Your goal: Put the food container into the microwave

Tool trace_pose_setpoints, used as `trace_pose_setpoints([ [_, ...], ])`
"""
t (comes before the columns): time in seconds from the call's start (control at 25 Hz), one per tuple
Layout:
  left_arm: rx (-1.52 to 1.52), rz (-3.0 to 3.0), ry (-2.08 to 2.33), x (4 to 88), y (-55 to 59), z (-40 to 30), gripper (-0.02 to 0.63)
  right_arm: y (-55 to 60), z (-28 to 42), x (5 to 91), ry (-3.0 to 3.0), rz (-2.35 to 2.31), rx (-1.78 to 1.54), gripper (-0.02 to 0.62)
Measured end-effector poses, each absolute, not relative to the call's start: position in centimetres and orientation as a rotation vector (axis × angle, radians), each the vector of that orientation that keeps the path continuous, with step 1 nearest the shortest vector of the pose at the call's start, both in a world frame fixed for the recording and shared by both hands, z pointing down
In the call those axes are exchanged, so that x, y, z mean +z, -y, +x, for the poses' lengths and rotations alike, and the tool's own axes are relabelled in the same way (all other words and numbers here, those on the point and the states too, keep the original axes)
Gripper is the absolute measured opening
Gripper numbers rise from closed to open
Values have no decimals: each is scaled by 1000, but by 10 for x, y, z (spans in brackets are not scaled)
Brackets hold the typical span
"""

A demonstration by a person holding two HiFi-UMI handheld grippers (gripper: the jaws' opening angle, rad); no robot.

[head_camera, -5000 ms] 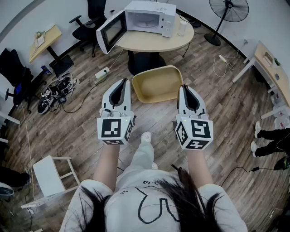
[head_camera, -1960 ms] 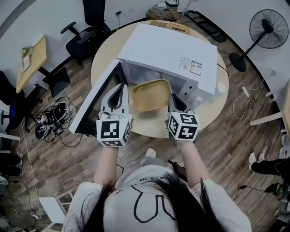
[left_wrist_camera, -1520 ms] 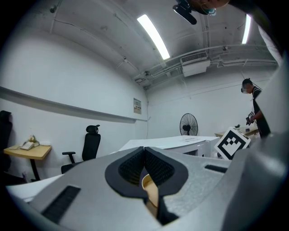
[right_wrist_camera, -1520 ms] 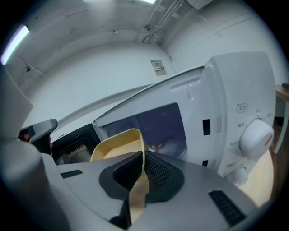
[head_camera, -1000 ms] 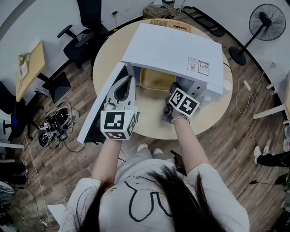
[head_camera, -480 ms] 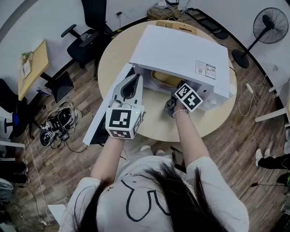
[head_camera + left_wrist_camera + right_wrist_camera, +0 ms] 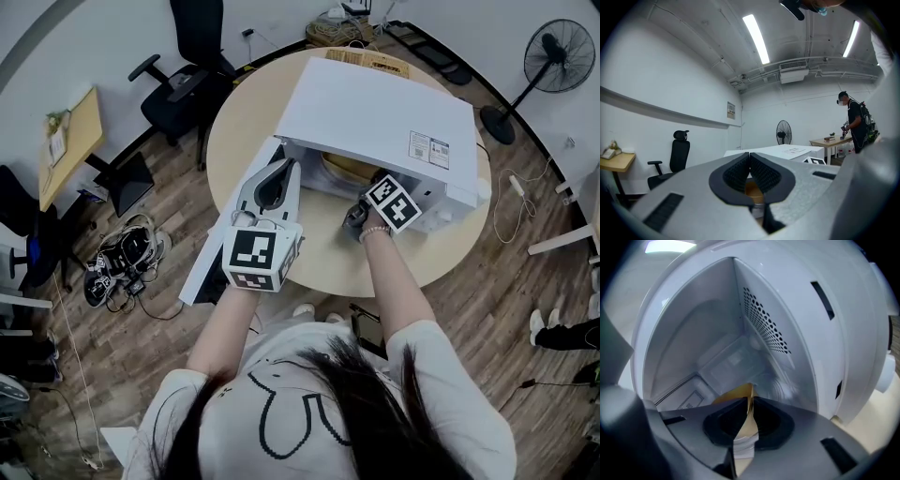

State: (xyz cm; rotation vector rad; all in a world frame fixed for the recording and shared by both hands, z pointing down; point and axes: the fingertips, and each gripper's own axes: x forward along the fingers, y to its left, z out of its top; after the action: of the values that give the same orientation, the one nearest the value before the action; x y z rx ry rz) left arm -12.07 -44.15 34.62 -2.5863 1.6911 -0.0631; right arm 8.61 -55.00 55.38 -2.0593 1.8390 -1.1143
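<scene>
Office: swivel chair (image 7: 190, 58), desk (image 7: 73, 124)

Microwave (image 7: 375, 112) access
Blocked on its left by the open door (image 7: 211, 258); inside, seemingly free behind the food container (image 7: 736, 397).

tan food container (image 7: 345, 169) inside open white microwave (image 7: 375, 112)

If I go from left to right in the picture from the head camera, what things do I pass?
First the small wooden desk, then the black office chair, left gripper, right gripper, standing fan.
</scene>
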Motion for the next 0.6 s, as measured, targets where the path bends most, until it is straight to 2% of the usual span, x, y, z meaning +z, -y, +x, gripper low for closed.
trace_pose_setpoints([
  [0.16, -79, -2599, -1680, 350, 439, -121, 9, 547, 86, 548, -1881, -2096, -1027, 45],
  [0.24, -85, -2608, -1678, 351, 438, -121, 9, 544, 83, 542, -1917, -2084, -994, 74],
  [0.6, -74, -2643, -1691, 358, 436, -108, 9, 515, 68, 509, -2153, -1982, -922, 77],
])
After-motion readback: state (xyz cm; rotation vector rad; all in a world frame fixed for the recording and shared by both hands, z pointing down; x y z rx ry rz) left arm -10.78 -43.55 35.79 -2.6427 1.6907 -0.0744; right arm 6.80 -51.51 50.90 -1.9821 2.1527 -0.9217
